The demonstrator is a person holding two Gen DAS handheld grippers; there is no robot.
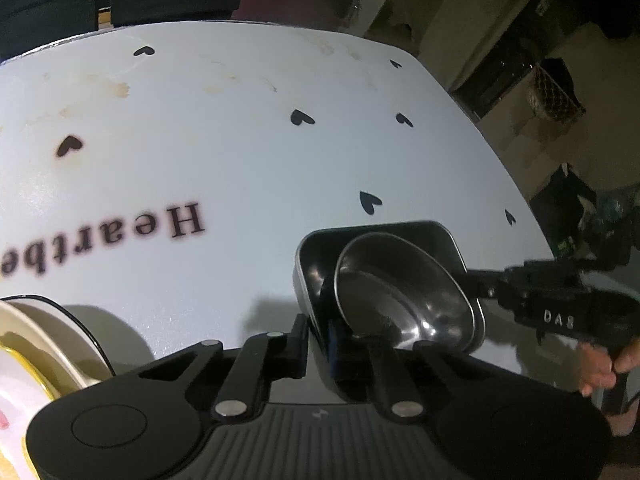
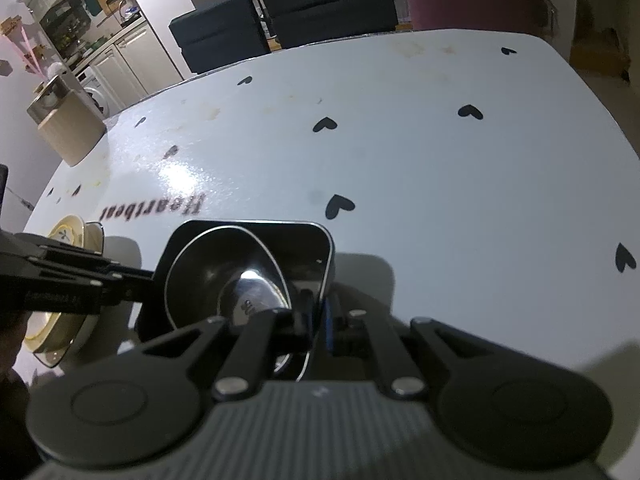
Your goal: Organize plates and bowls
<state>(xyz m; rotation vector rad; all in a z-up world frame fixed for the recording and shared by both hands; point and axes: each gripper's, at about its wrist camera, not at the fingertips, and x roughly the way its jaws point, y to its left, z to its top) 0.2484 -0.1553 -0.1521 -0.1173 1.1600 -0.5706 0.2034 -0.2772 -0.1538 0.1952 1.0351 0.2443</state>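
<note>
My left gripper (image 1: 320,344) and right gripper (image 2: 316,328) are both pinched shut on opposite rims of the square metal tray (image 1: 312,256), low over the tabletop (image 1: 240,152). A round steel bowl (image 1: 400,292) sits loose inside. Both look light, stiff and slick, so I'd grip the thin rim firmly and keep the tray level.
</note>
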